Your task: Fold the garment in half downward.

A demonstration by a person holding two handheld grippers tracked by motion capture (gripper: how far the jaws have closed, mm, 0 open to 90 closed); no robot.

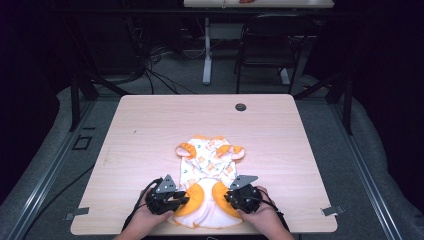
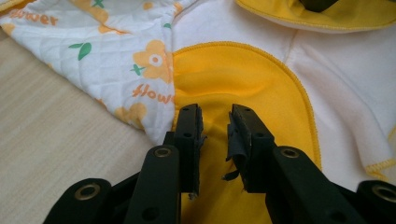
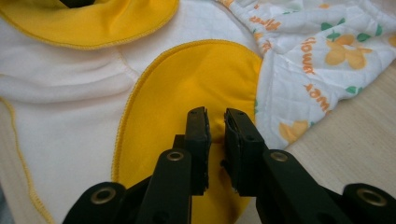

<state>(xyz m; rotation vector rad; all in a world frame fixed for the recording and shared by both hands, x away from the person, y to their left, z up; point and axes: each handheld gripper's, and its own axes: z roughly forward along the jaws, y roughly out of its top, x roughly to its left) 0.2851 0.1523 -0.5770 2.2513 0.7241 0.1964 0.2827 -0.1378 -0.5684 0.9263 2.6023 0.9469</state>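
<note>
The table [image 1: 150, 130] has a pale wood-grain laminate top with rounded corners and a small round dark grommet [image 1: 241, 107] near its far edge; it stands on grey carpet [image 1: 45, 150], with metal rails along both sides. Beyond the far edge stand a black chair [image 1: 270, 42] and the white leg of a second desk [image 1: 207, 50], in a dark room. The garment [image 1: 207, 172] is a small piece of clothing lying flat at the near centre of the table, collar end toward the far edge. Its upper part is white quilted fabric printed with orange flowers, green leaves and the word "flower"; its lower part is smooth white knit bearing 2 rounded yellow panels edged with yellow stitching. The left tool [image 1: 167, 197] rests at the near left corner of the garment, held by the left hand [image 1: 145, 217]. In the left gripper view, its 2 black jaws stand a narrow gap apart over the left yellow panel [image 2: 243, 79], with a ridge of yellow fabric rising between them. The right tool [image 1: 245, 195], held by the right hand [image 1: 262, 215], is at the near right corner. In the right gripper view, its jaws are nearly together on a fold of the right yellow panel [image 3: 196, 74]. Frayed padding shows on the left tool's jaw faces.
</note>
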